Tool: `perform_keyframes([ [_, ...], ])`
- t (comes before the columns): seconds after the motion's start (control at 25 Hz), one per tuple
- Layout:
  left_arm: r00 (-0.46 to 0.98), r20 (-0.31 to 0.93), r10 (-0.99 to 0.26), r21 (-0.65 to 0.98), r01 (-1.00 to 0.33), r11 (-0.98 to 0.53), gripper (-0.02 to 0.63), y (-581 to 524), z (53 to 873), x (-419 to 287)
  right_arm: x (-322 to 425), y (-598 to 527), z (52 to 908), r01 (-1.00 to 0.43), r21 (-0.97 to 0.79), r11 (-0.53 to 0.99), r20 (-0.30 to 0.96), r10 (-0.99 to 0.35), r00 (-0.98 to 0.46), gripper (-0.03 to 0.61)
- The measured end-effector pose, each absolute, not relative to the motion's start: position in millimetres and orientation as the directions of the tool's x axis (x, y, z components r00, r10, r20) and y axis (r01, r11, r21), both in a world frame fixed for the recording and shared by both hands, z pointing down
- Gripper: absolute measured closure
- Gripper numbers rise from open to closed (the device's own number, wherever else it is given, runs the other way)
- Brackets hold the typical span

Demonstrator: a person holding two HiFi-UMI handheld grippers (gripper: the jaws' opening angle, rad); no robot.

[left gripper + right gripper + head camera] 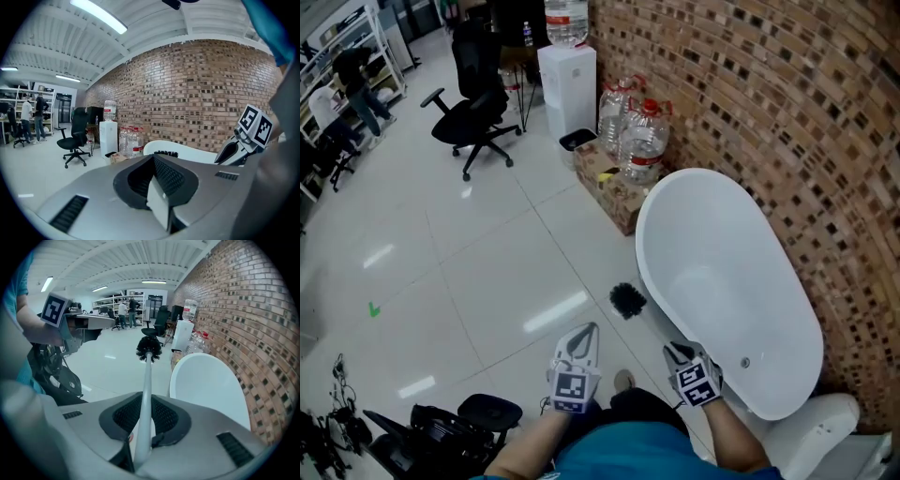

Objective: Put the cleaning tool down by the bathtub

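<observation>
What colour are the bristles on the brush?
Black bristles on a white-handled brush; clearest in the right gripper view.

Left gripper (584, 333) at 6 o'clock in head view, tip toward 12, my jaws together, nothing between. Right gripper (677, 351) at 5 o'clock, tip toward 11, pitched down, jaws clamped on brush handle (146, 390). My left forearm (520, 455) and right forearm (739, 445) enter from the bottom edge.
</observation>
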State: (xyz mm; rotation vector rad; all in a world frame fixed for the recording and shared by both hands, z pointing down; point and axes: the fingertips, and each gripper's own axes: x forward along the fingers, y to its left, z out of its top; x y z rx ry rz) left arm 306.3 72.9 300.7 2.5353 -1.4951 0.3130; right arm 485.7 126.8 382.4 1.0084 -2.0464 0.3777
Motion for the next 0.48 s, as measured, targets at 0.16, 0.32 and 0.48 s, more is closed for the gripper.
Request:
perform_keyframes([
  [0.16, 0.519, 0.279, -0.808, 0.091, -0.852, -0.515, 0.618, 89, 319, 328, 499, 146, 397, -0.795, 0.081, 0.601, 0.786, -0.529, -0.32, 0.505],
  [0.32, 0.559, 0.283, -0.78, 0.066, -0.822, -0.566, 0.617, 84, 347, 331, 488, 149, 426, -0.818, 0.067, 0.571, 0.792, -0.529, -0.305, 0.505],
  [0.48, 0.539, 0.308, -0.784, 0.101, -0.838, -0.537, 0.617, 87, 397, 336, 493, 151, 473, -0.792, 0.079, 0.606, 0.827, -0.483, -0.287, 0.505],
])
